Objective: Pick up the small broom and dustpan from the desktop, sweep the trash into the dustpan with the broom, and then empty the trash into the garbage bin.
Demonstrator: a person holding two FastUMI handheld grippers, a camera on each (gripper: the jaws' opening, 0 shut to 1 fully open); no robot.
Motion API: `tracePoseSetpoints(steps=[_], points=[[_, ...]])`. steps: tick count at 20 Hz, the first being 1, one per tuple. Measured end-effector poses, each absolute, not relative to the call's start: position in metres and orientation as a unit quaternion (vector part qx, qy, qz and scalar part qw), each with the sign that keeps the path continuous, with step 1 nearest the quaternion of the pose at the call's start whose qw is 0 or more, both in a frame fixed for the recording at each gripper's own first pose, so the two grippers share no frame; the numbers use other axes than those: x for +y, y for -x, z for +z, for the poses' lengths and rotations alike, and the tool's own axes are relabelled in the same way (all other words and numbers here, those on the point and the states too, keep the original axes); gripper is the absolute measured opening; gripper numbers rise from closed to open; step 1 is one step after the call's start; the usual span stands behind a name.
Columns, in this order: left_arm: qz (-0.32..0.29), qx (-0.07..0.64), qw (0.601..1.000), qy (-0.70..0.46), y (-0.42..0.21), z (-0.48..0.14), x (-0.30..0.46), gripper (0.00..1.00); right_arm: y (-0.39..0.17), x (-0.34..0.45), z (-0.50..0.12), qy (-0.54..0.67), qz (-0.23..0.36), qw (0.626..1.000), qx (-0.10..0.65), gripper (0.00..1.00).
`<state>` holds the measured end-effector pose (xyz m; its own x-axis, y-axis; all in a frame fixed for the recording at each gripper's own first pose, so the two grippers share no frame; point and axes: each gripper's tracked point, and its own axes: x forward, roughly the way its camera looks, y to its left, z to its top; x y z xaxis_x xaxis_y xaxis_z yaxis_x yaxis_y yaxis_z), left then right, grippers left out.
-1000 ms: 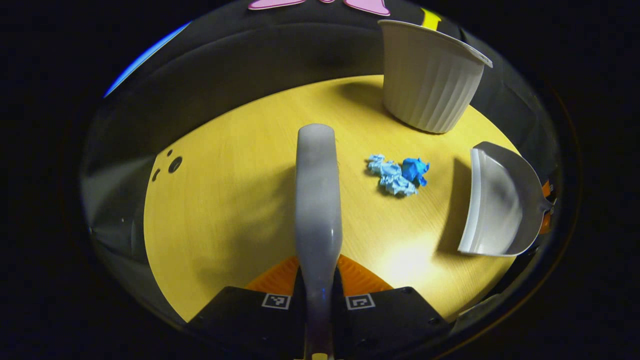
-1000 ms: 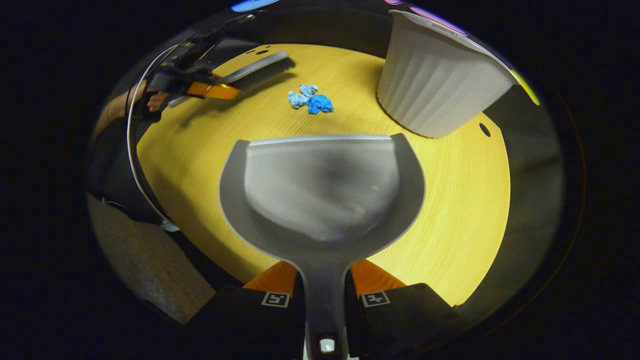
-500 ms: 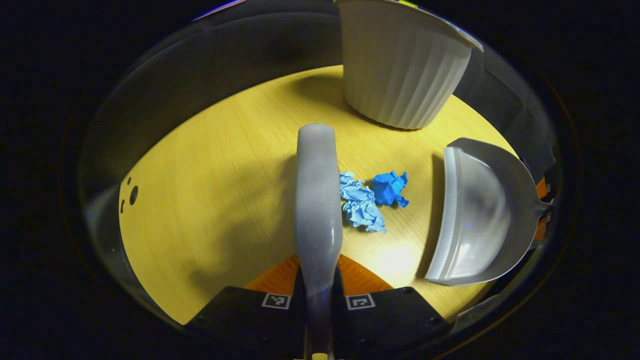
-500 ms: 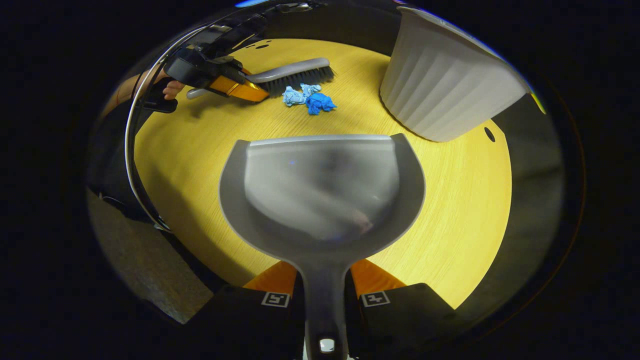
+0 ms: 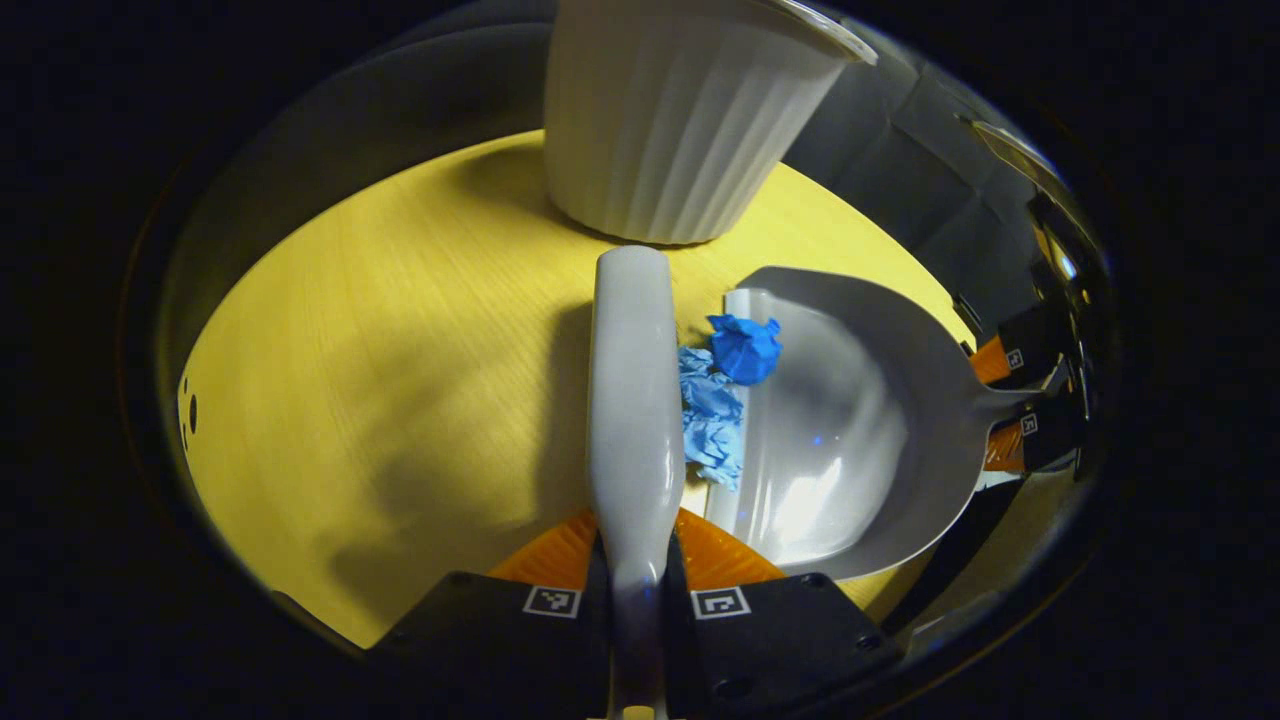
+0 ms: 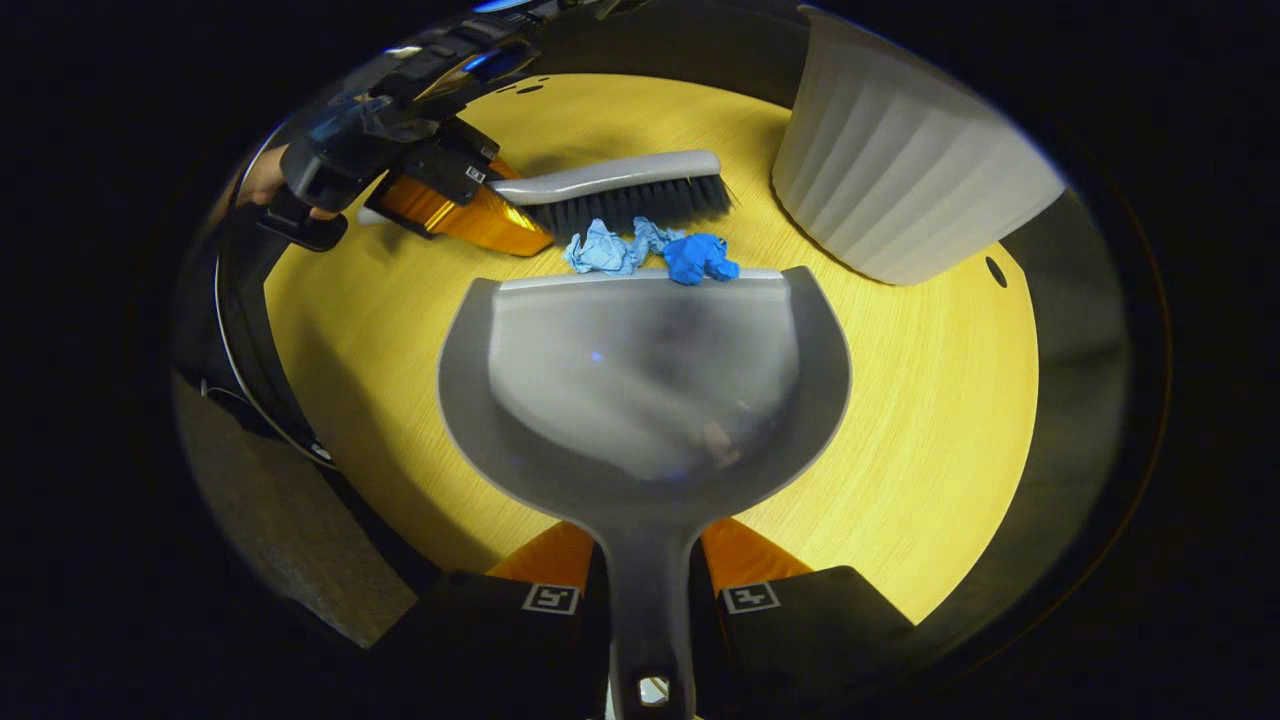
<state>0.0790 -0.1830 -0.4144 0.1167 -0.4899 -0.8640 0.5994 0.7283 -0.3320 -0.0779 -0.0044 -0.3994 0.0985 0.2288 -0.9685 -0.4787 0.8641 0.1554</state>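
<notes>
- We count one broom (image 5: 632,400), its handle clamped between the two fingers of our left gripper (image 5: 636,590); in the left gripper view the grey back of the brush runs straight ahead over the yellow desktop (image 5: 400,350).
- We count one dustpan (image 6: 645,390), and our right gripper (image 6: 648,590) is closed on its handle, both fingers pressing the grey stem from either side; the pan's flat front lip lies toward the broom.
- We count two pieces of trash: a pale blue crumpled paper (image 5: 710,420) and a darker blue crumpled paper (image 5: 745,348).
- In the right gripper view both papers sit between the broom's dark bristles (image 6: 640,205) and the dustpan's lip, the darker one lapping over the lip, the pale one touching it.
- In the left gripper view the darker paper rests on the front edge of the pan, while the pale one lies just beside the broom, at the lip.
- We count one garbage bin (image 5: 680,120), white and ribbed, upright on the desktop just beyond the broom's tip and near the dustpan's far corner.
- In the right gripper view a hand (image 6: 262,180) shows behind the left gripper, holding it.
</notes>
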Motion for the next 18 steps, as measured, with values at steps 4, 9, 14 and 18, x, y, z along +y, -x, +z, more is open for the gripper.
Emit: tracePoseSetpoints(steps=[4, 9, 14, 18], points=[[-0.404, 0.552, 0.729, -0.032, -0.061, -0.399, -0.202, 0.26, 0.075, -0.002, -0.403, 0.093, 0.234, 0.746, 0.617, 0.37], [-0.388, 0.53, 0.754, -0.014, -0.07, -0.38, -0.191, 0.25, 0.073, -0.004, -0.405, 0.075, 0.219, 0.779, 0.583, 0.37], [-0.328, 0.511, 0.794, -0.004, -0.067, -0.373, -0.171, 0.29, 0.067, 0.0, -0.395, 0.046, 0.176, 0.787, 0.59, 0.37], [-0.269, 0.537, 0.8, 0.003, -0.052, -0.396, -0.16, 0.25, 0.065, 0.006, -0.385, 0.025, 0.129, 0.797, 0.589, 0.37]])
